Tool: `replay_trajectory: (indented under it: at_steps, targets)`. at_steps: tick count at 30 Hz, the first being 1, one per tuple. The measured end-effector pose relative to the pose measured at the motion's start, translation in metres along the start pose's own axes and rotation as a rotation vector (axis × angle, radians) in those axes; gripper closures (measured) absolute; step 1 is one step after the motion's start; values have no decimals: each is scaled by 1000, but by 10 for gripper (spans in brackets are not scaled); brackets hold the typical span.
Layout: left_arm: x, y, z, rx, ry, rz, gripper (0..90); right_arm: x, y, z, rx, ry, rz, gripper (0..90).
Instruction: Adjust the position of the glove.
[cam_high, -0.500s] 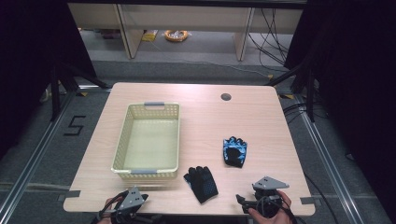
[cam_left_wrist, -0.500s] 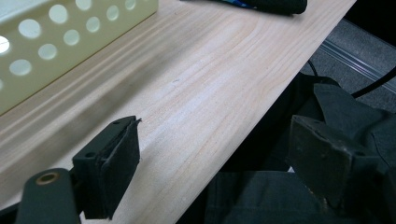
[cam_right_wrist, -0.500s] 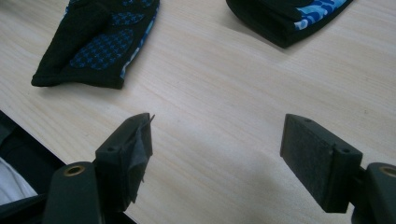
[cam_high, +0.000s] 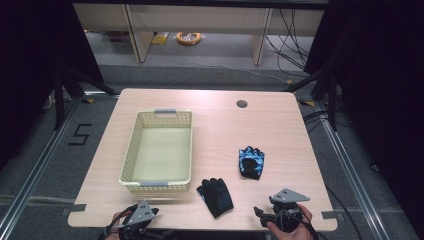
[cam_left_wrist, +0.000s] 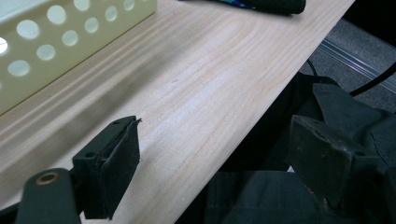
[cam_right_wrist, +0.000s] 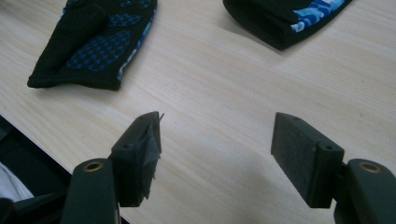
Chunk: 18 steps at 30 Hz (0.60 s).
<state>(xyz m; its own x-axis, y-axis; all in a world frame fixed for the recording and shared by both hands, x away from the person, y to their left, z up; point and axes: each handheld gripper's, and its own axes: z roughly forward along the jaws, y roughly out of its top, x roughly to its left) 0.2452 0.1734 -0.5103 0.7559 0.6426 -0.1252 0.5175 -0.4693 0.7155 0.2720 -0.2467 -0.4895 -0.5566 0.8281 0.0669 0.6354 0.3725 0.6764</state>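
Two gloves wait in front of our open grippers.

We see the basket (cam_high: 159, 150) far ahead of the left gripper (cam_high: 137, 220), whose jaws are wide apart and hold nothing. The black glove (cam_high: 215, 196) lies ahead and left of the right gripper (cam_high: 270, 214), the blue glove (cam_high: 250, 161) ahead of it. Its jaws look open and empty.
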Motion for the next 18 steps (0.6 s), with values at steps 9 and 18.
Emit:
replay_trajectory:
  at_steps: [9,18]
  targets:
    - [0,0,0,3,7,8,166,1,2,0,-1,7,-6,353]
    - [1,0,0,3,8,8,166,4,4,1,-9,-6,13,354]
